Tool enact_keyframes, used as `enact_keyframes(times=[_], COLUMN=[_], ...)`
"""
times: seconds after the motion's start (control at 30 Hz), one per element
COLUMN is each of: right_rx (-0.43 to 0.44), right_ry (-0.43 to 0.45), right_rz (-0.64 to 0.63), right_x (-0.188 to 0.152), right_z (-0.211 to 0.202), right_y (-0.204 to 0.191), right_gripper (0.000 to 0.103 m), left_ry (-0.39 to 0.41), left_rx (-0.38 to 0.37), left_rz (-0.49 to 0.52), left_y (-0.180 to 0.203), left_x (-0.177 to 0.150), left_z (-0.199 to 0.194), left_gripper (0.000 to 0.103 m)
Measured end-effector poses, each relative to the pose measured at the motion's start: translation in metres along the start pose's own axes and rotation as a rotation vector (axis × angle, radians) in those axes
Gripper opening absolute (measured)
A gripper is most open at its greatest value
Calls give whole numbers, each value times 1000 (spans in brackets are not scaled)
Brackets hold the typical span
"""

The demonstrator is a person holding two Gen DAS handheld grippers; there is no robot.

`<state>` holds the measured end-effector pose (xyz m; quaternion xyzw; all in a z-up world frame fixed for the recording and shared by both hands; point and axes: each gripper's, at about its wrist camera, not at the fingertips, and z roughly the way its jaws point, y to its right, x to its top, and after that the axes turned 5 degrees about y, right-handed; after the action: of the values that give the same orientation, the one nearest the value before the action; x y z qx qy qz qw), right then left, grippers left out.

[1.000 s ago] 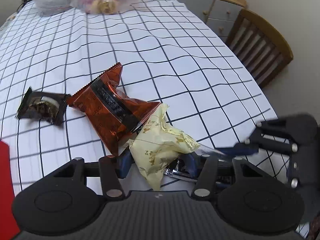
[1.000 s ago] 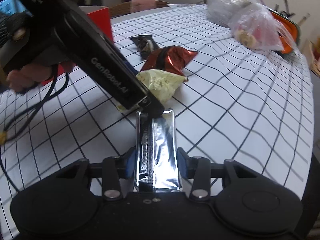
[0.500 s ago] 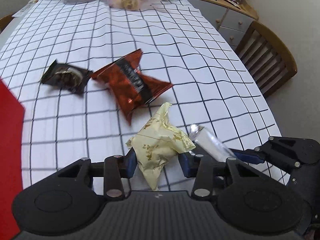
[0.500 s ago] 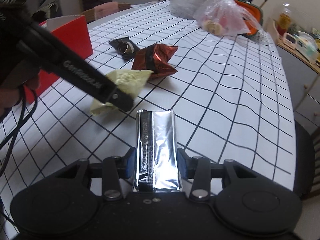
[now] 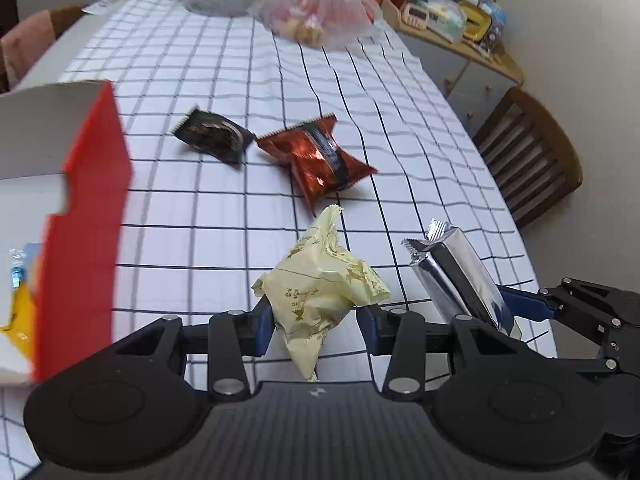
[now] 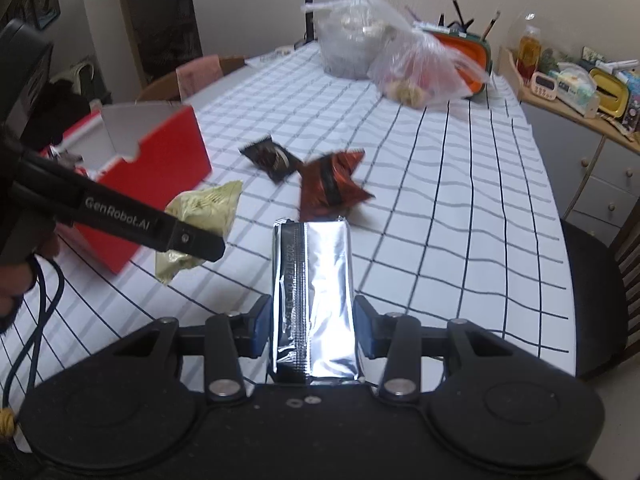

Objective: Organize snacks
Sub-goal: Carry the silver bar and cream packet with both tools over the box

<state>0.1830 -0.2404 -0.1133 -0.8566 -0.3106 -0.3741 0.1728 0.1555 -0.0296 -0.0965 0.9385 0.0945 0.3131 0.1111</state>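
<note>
Holding a crumpled pale-yellow paper snack packet (image 5: 320,300) between its blue pads, the left claw (image 5: 316,326) hangs above the bench (image 5: 224,216), its jaws closed partway on the packet's middle so that the twisted tail droops below them. The right claw (image 6: 308,326) grips a long silver foil snack pack (image 6: 312,300) by its near end, jaws pressed on both long sides, the pack's long axis running straight ahead of the claw and away from the person.

The relation that matters is the open red cardboard box with a white inside (image 5: 88,216). It lies to the left of the left claw and slightly ahead, very near it, with its open top facing up (some bright wrappers already show inside). From the right claw the same box (image 6: 160,168) is ahead and well to the left, beyond the left claw (image 6: 192,240), so the left hand is plainly the nearer and probably should drop first.

Two snacks lie on the bench ahead of both claws: a dark brown wrapper (image 5: 214,138) and a shiny red-orange foil packet (image 5: 320,160), just beside each other and untouched.
</note>
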Motion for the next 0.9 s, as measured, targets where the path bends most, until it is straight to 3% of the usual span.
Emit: enact_keyframes(times=[0.43, 0.9], right_rx=[29, 75], right_ry=[86, 126], right_rz=[34, -2], right_x=[38, 80], right_z=[-30, -4], right_y=[-77, -171], right_gripper=[41, 41], left_ry=[91, 173], left_rx=[4, 105], left_rz=[-36, -56], left_y=[-49, -132], left_x=[3, 13], left_z=[-84, -144], left_gripper=[42, 42])
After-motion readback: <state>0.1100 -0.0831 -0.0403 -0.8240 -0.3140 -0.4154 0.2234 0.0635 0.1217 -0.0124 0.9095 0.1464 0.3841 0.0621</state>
